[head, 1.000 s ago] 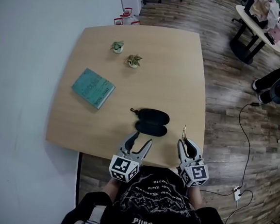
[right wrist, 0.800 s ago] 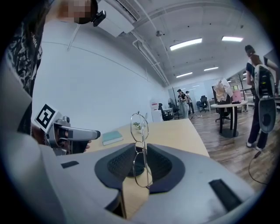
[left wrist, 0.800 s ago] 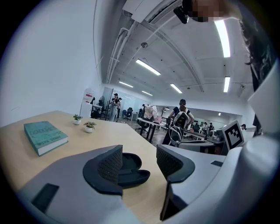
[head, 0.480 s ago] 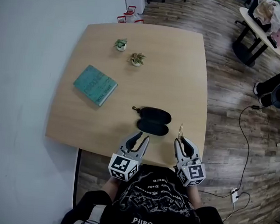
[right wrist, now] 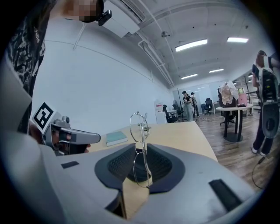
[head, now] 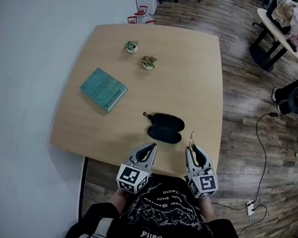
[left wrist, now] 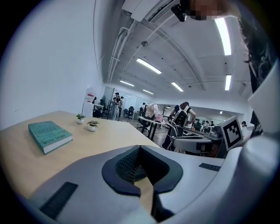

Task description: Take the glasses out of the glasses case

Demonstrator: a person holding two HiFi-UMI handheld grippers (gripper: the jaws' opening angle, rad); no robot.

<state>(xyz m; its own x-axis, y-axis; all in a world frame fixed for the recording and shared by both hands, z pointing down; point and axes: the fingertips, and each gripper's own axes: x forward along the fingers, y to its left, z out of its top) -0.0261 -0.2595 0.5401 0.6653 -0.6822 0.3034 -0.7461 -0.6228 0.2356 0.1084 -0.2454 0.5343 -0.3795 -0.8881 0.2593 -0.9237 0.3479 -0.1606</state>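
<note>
Jaws of left claw (head: 151, 147) have just closed, empty.

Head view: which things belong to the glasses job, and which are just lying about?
Job: glasses, gripped in the right tool; black glasses case; left tool, shut and empty.
Lying about: teal book; two small potted plants.

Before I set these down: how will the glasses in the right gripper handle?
The glasses look thin-wired, so they are probably light and easily bent. The right gripper pinches them at one narrow spot, so they may pivot if bumped.
</note>
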